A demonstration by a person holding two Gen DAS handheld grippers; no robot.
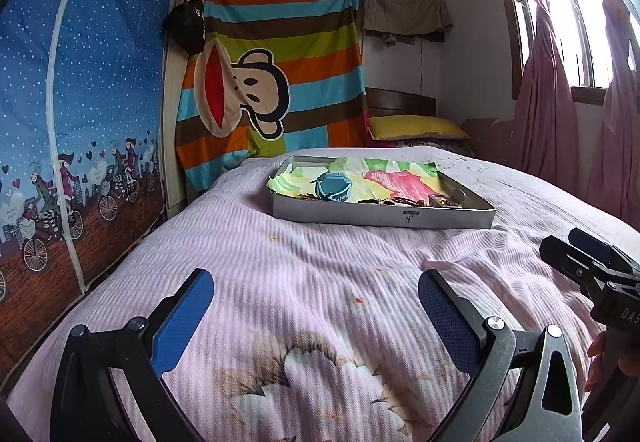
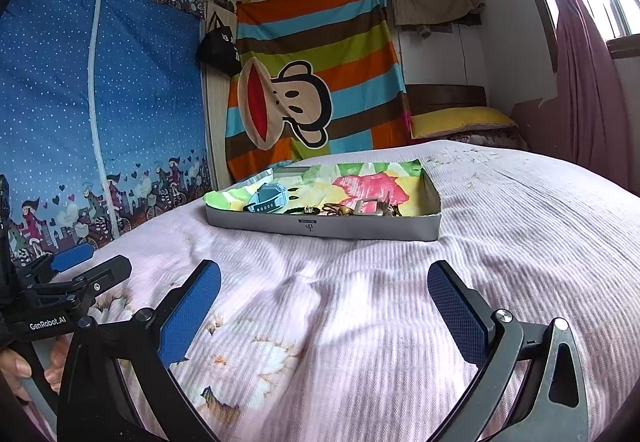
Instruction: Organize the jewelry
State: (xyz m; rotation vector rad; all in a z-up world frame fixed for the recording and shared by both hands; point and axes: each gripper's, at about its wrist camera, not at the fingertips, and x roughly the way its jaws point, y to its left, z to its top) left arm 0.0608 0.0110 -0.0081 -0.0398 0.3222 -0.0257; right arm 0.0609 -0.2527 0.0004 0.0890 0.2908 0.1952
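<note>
The left claw [image 1: 316, 300] hangs low over the bed [image 1: 320, 254] with its blue pads spread wide and nothing between them. The right claw [image 2: 324, 292] is just as wide apart and empty, also above the pink ribbed bedspread. Each camera catches the other tool at its edge: the left view shows the right claw's black tips at the far right, with a bit of a hand below them, while the right view shows the left claw at the lower left, its body marked with white lettering, and fingers [image 2: 18, 370] wrapped round its handle.

Farther up the bed lies a shallow grey tray [image 1: 380, 216], well apart from both claws, lined with crumpled paper [image 1: 400, 178] printed in green, yellow and pink. A blue watch [image 1: 332, 187] sits toward the tray's left. Along the near wall the left view gives only a dark row of small pieces (the rim hides most of them). The right view looks in from a slightly higher angle and shows more: a metal buckle [image 2: 370, 207], brownish rings and dark bits beside it, all clustered along the front edge; what each piece is I cannot tell.

Beyond the bed are a yellow pillow [image 1: 416, 127], a striped monkey cloth [image 1: 276, 82] and a blue wardrobe [image 1: 80, 102].
</note>
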